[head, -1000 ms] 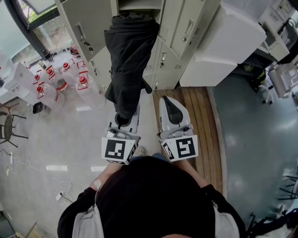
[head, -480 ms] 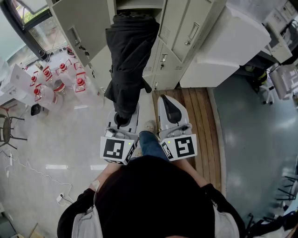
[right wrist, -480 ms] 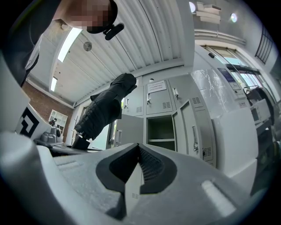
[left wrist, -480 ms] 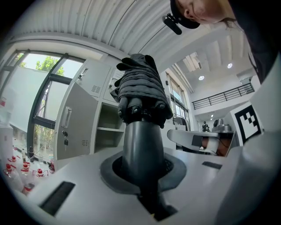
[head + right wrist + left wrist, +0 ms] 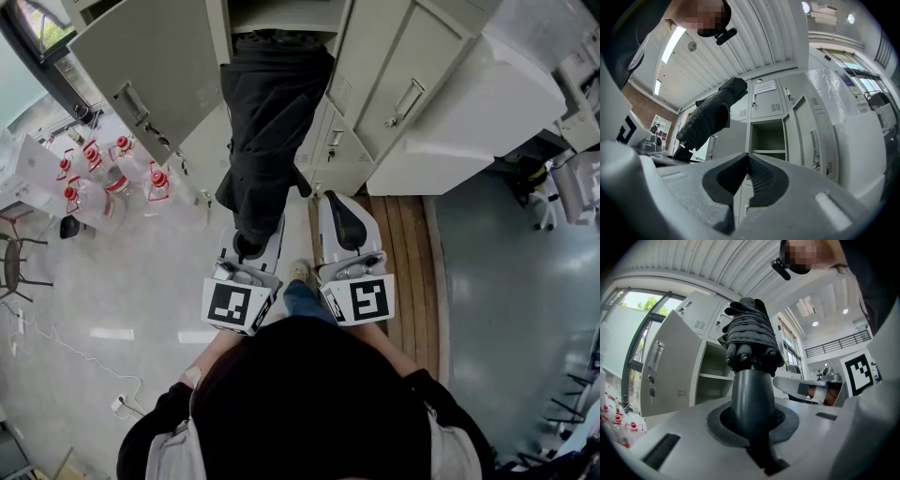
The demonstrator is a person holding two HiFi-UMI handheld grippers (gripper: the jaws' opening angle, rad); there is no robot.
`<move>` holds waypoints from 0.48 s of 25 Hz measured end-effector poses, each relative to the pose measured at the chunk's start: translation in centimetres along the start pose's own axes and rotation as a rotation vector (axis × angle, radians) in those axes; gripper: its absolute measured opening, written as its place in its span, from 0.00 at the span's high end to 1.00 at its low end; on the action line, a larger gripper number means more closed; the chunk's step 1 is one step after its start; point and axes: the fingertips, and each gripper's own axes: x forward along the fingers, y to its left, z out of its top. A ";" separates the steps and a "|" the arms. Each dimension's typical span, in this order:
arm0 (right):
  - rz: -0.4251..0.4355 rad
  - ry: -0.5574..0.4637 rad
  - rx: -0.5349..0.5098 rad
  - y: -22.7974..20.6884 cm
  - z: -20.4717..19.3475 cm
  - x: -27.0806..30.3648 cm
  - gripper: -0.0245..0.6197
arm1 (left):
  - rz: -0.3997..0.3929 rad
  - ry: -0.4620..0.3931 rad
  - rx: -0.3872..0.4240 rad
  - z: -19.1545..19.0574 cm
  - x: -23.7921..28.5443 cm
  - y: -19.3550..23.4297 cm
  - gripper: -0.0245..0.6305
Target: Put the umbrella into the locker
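**folded umbrella held out before an open locker**

the left hand-held gripper [image 5: 751,427] is clamped on the dark handle of a folded black umbrella [image 5: 750,336], which juts straight out from its jaws toward a bank of grey lockers [image 5: 370,141]. the right hand-held gripper [image 5: 747,174], just beside it, has its jaws pressed together with nothing between them. in the head view the umbrella's far end lies against the mouth of the open compartment [image 5: 281,13]; in the right gripper view it shows left of that compartment and short of it. the compartment's door [image 5: 150,75] hangs wide open on the left, and another open door [image 5: 405,80] stands at an angle on the right, so the opening sits between the two. a large white cabinet [image 5: 469,103] stands just beside the lockers on the right. clear jugs with red caps [image 5: 155,180] are clustered on the pale floor to the left, near a chair [image 5: 13,264]. a strip of wooden flooring [image 5: 405,253] runs below the lockers, and the person's shoe [image 5: 300,272] shows between the two tools.
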 end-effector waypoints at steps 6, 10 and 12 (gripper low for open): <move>0.046 -0.016 -0.005 -4.7 -0.6 6.2 0.96 | 0.012 0.001 -0.019 0.2 6.8 2.3 0.90; 0.078 -0.005 -0.015 -7.3 -1.8 9.2 0.96 | 0.028 -0.013 -0.010 0.0 10.5 3.7 0.90; 0.102 0.009 -0.022 -8.4 -2.8 10.4 0.96 | 0.040 -0.010 -0.009 -0.4 12.0 4.3 0.90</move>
